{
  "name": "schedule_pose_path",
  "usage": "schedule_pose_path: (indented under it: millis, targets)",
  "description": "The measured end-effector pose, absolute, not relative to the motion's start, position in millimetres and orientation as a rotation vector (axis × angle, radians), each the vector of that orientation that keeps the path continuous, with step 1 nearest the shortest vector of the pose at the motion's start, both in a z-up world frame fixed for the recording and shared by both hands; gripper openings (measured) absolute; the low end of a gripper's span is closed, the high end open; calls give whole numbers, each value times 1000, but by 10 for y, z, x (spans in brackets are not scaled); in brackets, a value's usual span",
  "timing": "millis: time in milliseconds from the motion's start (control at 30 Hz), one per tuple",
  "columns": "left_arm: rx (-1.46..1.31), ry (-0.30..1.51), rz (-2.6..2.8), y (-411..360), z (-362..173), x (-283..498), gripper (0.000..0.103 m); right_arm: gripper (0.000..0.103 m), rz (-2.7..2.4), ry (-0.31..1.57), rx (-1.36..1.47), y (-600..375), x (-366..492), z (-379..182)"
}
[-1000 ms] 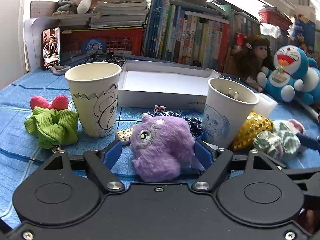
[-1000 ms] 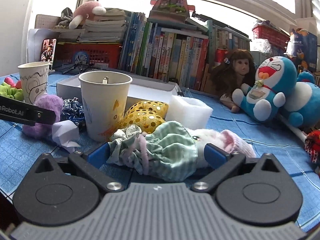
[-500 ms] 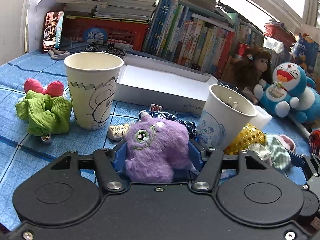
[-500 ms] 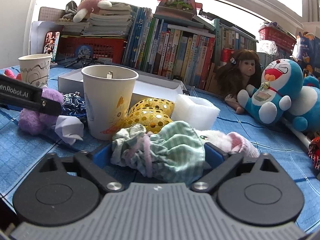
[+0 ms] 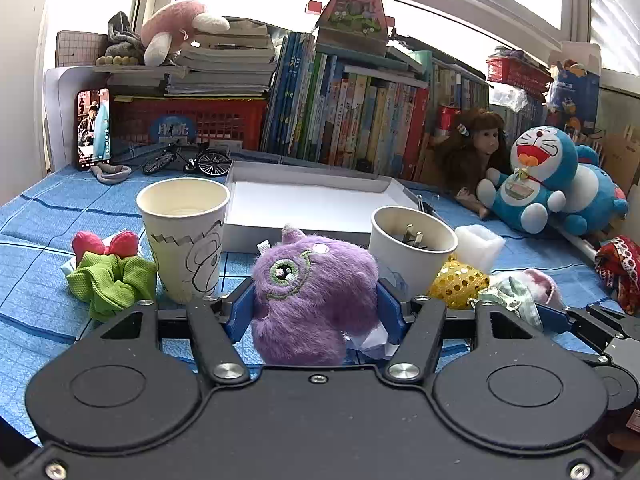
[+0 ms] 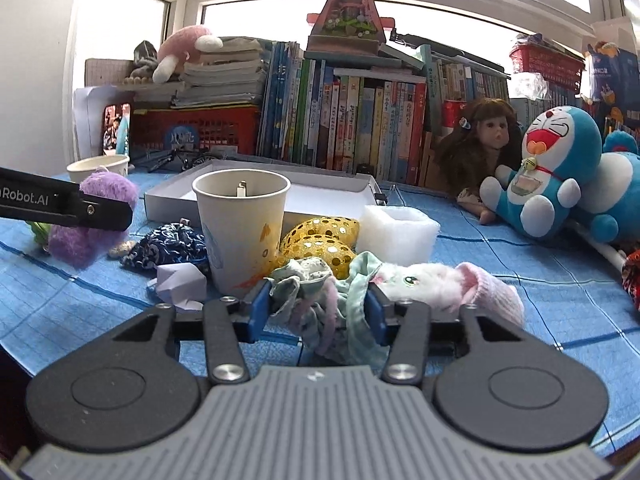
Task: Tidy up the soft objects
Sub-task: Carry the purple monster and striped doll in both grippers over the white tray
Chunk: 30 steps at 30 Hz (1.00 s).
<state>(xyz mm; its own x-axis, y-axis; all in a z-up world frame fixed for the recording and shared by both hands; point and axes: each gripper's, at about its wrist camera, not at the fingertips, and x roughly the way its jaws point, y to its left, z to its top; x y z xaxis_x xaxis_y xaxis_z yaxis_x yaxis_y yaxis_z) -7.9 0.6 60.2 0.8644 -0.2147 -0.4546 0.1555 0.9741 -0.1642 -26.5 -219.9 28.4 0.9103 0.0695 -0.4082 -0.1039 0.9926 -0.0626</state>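
The left gripper [image 5: 314, 312] points slightly downward, its blue jaws pressed against both sides of the purple plush toy [image 5: 312, 292]. The right gripper [image 6: 318, 306], tilted likewise, has jaws closing on the crumpled green cloth [image 6: 320, 300].

Right gripper [image 6: 318, 306]: jaws closing, blue pads pressing a bunched mint-green striped scrunchie [image 6: 320, 304] from both sides. White-and-pink plush toy [image 6: 444, 286] lies just right of it on the blue cloth [image 6: 500, 256]. Paper cup [image 6: 242, 226] stands upright behind the left pad; gold sequin pouch [image 6: 320, 242] and white foam block [image 6: 396, 230] beside it. Left gripper [image 6: 90, 210] grips purple plush [image 6: 96, 216] at far left.
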Motion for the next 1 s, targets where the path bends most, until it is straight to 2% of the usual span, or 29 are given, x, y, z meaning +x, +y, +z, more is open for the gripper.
schedule_pose_path:
  millis: [267, 500, 767, 1000]
  targets:
    - [-114, 486, -221, 20, 710, -99, 60, 53, 101, 368, -55, -2277, -370, 497]
    - [-90, 455, -277, 56, 1092, 60, 61, 54, 125, 327, 46, -2490, -218, 866]
    - [-140, 511, -330, 84, 1621, 652, 61, 55, 187, 327, 142, -2706, 287, 1414]
    - [-173, 622, -352, -51, 1810, 1271, 61, 55, 230, 433, 236, -2749, 891, 1634]
